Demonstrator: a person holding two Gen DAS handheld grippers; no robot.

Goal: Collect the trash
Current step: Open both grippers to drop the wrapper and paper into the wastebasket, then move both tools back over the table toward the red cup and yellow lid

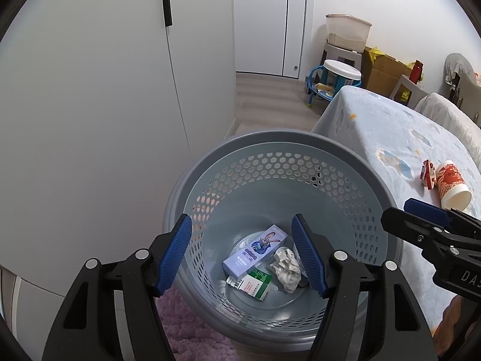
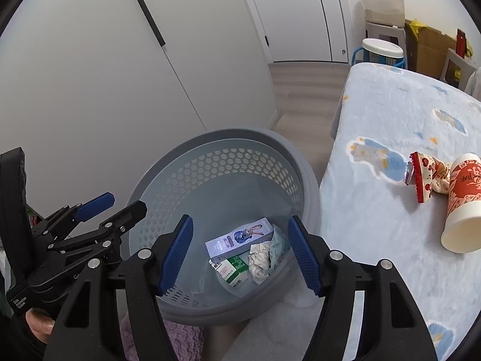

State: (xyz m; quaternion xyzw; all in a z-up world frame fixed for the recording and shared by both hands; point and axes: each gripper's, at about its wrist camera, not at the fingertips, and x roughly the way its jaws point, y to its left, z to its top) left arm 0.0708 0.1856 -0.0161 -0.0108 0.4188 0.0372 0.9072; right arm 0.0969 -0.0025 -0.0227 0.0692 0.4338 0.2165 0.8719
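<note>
A grey perforated trash basket [image 1: 279,144] [image 2: 228,137] stands on the floor beside the bed. Inside lie a purple rabbit-print box [image 1: 255,248] [image 2: 239,239], a green and white box [image 1: 251,282] [image 2: 231,270] and a crumpled paper wad [image 1: 287,266] [image 2: 260,258]. My left gripper [image 1: 242,255] is open and empty above the basket; it also shows in the right wrist view [image 2: 114,207]. My right gripper [image 2: 240,254] is open and empty above the basket; it also shows in the left wrist view [image 1: 405,213]. On the bed lie a red patterned paper cup [image 1: 452,186] [image 2: 463,207] on its side and a red wrapper [image 1: 428,173] [image 2: 424,176].
The bed with a light blue blanket [image 1: 390,126] [image 2: 390,114] is to the right. White wardrobe doors [image 1: 90,90] stand to the left. A purple rug [image 1: 186,328] lies under the basket. Stools, a plastic bin [image 1: 347,33] and cardboard boxes [image 1: 381,69] stand at the far wall.
</note>
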